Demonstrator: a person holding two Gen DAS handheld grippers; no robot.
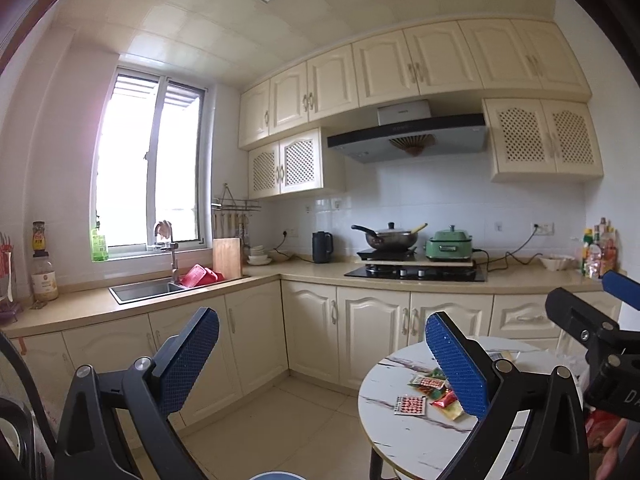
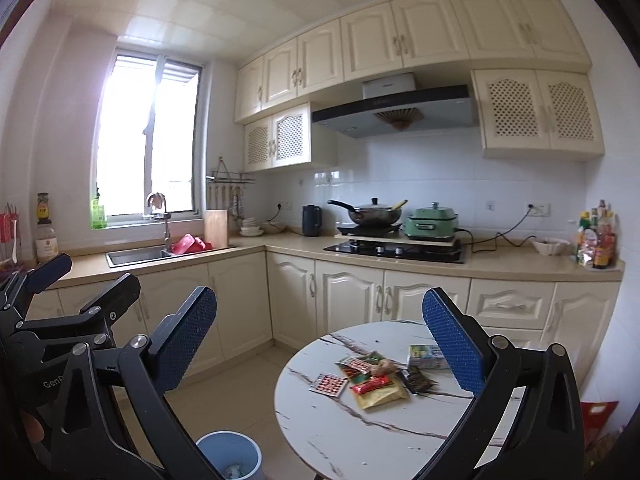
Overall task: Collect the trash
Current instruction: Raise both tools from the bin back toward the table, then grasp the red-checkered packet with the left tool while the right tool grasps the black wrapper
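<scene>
On the round marble counter (image 2: 360,432), at about 4 o'clock in the right wrist view: a loose heap of trash (image 2: 376,380). Red-and-white blister cards, a red wrapper across a yellow packet (image 2: 378,394), a dark sachet, a small green-and-white carton (image 2: 426,356) at the heap's 2 o'clock. None of it lifted yet. Blue bin (image 2: 230,456) on the floor at the counter's 8 o'clock, just beside its edge, a scrap already visible inside.

Right gripper (image 2: 316,344) held above and short of the heap, blue-padded fingers (image 2: 186,340) spread wide, nothing between them. Left gripper (image 1: 320,364) likewise wide and empty, aimed past the counter's 9 o'clock rim toward the lower cabinets; same litter partly masked behind its right finger.

Likely troubles from here, judged only from the layout:
- Overlapping wrappers: closing on one probably drags or flicks a neighbour off the rim onto the floor.
- Flat blister cards lying flush on a slick top: little edge to catch, so pads may skate over or push rather than pinch.
- Thin foil: apt to slip out mid-carry if caught by a corner only.
- Bin low and partly tucked under the counter edge: release from too high or too far out could miss it.
- Both grippers close together: risk of knocking each other over the heap.
</scene>
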